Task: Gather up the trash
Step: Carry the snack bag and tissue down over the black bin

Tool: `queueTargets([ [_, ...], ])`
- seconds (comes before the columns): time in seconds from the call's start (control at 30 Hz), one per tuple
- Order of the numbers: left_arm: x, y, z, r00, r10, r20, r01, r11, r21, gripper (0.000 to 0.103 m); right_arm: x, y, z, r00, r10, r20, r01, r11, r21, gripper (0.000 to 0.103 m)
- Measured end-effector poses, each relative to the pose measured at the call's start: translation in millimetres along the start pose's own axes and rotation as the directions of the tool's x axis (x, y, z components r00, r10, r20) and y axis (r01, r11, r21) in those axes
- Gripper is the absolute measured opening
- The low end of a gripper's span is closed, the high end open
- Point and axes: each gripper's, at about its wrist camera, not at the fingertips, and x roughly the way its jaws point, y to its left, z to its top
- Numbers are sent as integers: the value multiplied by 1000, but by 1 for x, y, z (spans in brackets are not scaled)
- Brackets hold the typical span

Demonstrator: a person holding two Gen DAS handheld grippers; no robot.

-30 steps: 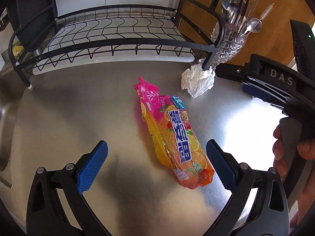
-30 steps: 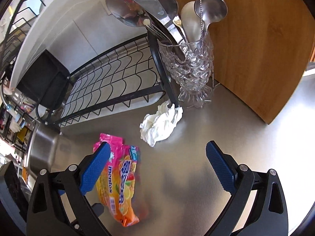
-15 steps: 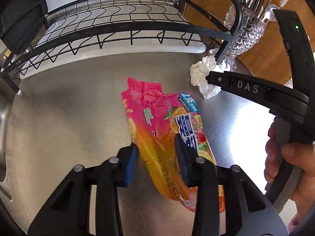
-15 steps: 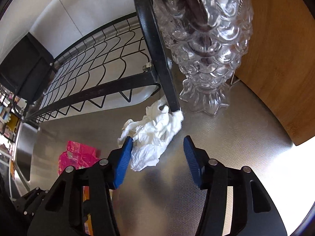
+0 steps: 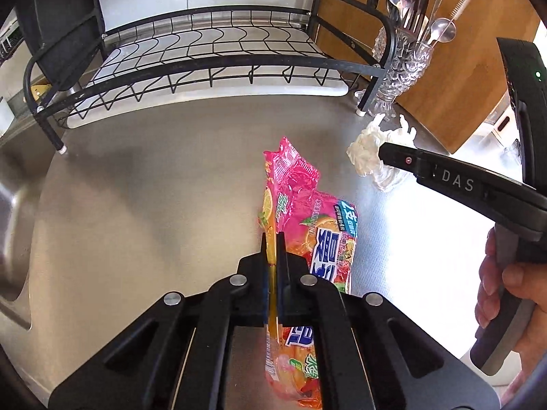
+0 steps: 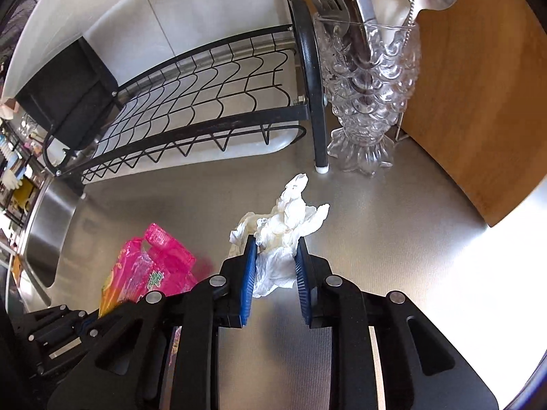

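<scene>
A pink and orange candy wrapper [image 5: 307,212] lies on the steel counter [image 5: 154,188], and my left gripper [image 5: 272,239] is shut on its left edge. The thin film stands pinched between the blue pads. In the right wrist view the same wrapper [image 6: 150,266] shows at lower left. A crumpled white tissue [image 6: 287,225] lies near the foot of the dish rack. My right gripper [image 6: 275,246] is closing, with the tissue between its blue pads and touching both. From the left wrist view the tissue [image 5: 365,147] is partly hidden behind the right gripper's finger.
A black wire dish rack [image 5: 205,51] spans the back of the counter. A fish-shaped glass holder [image 6: 369,85] with cutlery stands at its right end. A wooden board [image 6: 478,102] leans behind it. The sink [image 5: 13,222] drops off at left. A person's hand [image 5: 506,290] grips the right handle.
Both grippers went from wide open to closed. The left one came down onto the wrapper and pinched its edge; the right one moved in to the tissue and narrowed around it.
</scene>
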Motion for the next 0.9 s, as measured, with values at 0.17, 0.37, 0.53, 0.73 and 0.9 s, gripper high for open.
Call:
queueTargets([
  [0.17, -34, 13, -35, 1000, 4, 25, -5, 1000, 11, 1, -33, 16, -32, 999, -14, 32, 14, 1000, 7, 23],
  [0.37, -76, 38, -84, 999, 14, 43, -15, 1000, 22, 1, -70, 47, -83, 998, -17, 58, 16, 1000, 16, 23],
  [0.53, -112, 61, -130, 999, 19, 51, -19, 1000, 10, 1, -99, 75, -129, 997, -21, 76, 22, 1000, -5, 23],
  [0.73, -137, 82, -184, 999, 17, 30, -16, 1000, -20, 1, -121, 105, -184, 999, -5, 53, 7, 999, -32, 23],
  [0.9, -147, 92, -220, 1000, 14, -13, -15, 998, -57, 1, -127, 123, -227, 999, 28, -21, -29, 997, -66, 23],
])
